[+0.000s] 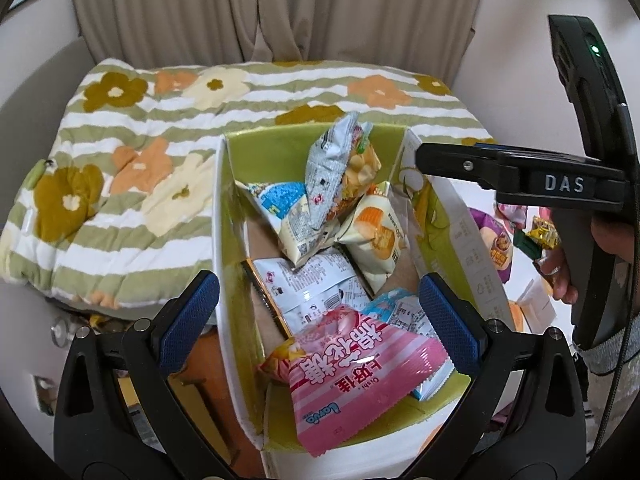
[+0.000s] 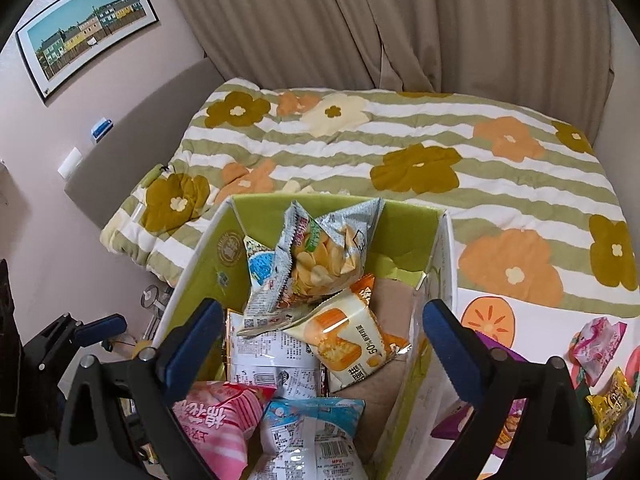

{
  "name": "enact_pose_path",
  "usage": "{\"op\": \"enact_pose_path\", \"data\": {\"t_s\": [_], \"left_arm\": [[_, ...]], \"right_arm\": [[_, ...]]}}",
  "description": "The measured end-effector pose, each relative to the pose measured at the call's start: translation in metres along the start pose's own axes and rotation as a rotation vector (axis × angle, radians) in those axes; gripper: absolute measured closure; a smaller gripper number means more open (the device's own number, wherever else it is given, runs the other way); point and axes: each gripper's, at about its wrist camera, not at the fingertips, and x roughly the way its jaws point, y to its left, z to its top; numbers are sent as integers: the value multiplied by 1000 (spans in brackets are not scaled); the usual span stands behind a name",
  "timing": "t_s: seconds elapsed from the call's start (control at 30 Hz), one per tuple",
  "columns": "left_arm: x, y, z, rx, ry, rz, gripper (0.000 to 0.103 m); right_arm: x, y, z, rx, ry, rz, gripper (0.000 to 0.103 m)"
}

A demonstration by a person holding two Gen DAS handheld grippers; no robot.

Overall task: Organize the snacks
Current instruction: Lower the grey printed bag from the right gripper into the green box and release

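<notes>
A green-lined cardboard box point(image 1: 230, 216) point(image 2: 208, 260) holds several snack bags. A pink striped bag point(image 1: 360, 376) point(image 2: 216, 420) lies at its near end, beside a blue and white bag point(image 2: 312, 432). A silver chip bag point(image 1: 340, 168) point(image 2: 320, 256) leans at the far end, above an orange and cream bag point(image 1: 372, 236) point(image 2: 344, 344). My left gripper point(image 1: 320, 316) is open and empty above the pink bag. My right gripper point(image 2: 324, 340) is open and empty above the box; it also shows in the left wrist view point(image 1: 520, 172).
More snack packets lie right of the box: a purple bag point(image 1: 496, 240) point(image 2: 500, 432), a yellow packet point(image 2: 612, 404) and a pink packet point(image 2: 596, 344). A bed with a flowered quilt point(image 2: 400, 152) is behind the box. Curtains point(image 2: 360, 20) hang at the back.
</notes>
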Motion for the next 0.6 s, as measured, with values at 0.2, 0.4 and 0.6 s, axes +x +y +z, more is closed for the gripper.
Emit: {"op": "enact_pose_path", "data": {"t_s": [0.2,0.4,0.6], "left_arm": [[-22,-19,-2,-2,-37,-15,3],[-42,-63,-6,8,-84,-12,3],[-47,-121,-8,17,-98,-56,3]], "right_arm": [[-34,-1,-7,0,-58,-7,3],[-84,-19,-23,-7,-124,-21,3],[-142,-64,-51,21,-183,-67,3]]}}
